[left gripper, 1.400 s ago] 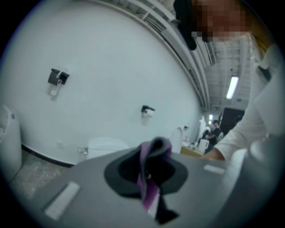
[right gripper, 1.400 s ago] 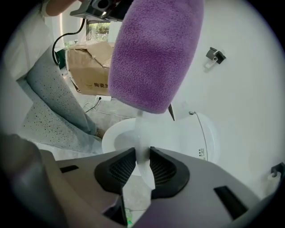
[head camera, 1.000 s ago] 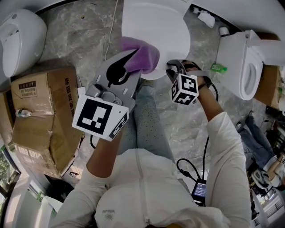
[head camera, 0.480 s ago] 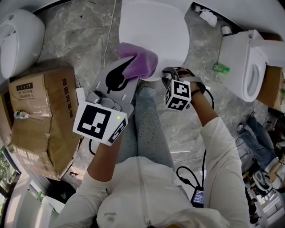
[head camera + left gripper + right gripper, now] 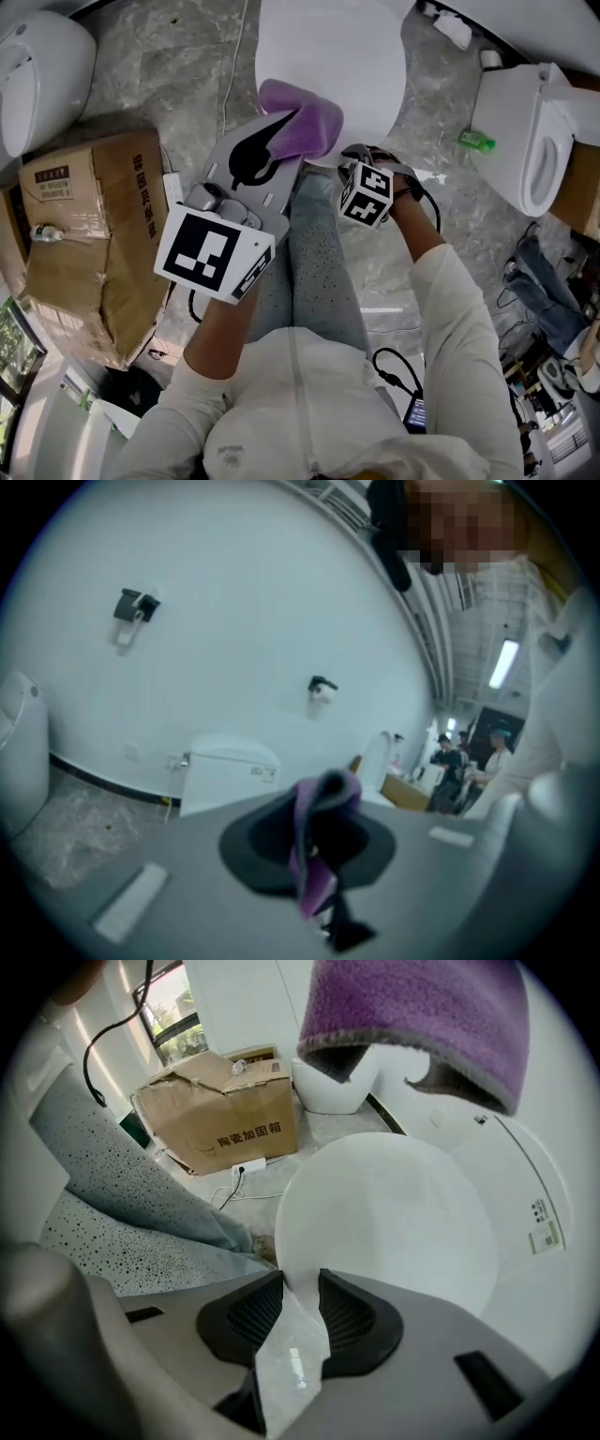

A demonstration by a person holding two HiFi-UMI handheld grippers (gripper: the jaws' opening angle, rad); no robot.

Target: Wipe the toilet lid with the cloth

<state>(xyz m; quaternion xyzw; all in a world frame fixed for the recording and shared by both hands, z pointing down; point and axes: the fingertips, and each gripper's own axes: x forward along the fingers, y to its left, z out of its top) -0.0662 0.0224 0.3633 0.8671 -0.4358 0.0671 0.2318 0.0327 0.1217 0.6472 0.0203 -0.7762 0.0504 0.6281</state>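
The white toilet lid (image 5: 328,56) lies shut at the top of the head view. My left gripper (image 5: 281,131) hangs over its front left part, shut on a purple cloth (image 5: 307,127). In the left gripper view the cloth (image 5: 323,803) bunches between the dark pads of the left gripper (image 5: 319,855). My right gripper (image 5: 356,155) points steeply down at the lid's front rim. In the right gripper view the right gripper (image 5: 300,1288) has just been opening its jaws, and the rim of the lid (image 5: 394,1213) sits between them. The cloth (image 5: 412,1016) hangs above.
A cardboard box (image 5: 84,244) stands on the floor at left, beside a white power strip (image 5: 172,187). Other toilets stand at right (image 5: 525,141) and top left (image 5: 37,75). A green bottle (image 5: 476,141) lies on the marble floor. The person's speckled trouser leg (image 5: 319,262) is below the lid.
My right gripper has moved left and down to the lid's front rim. My left gripper, still holding the cloth, has sunk slightly over the lid.
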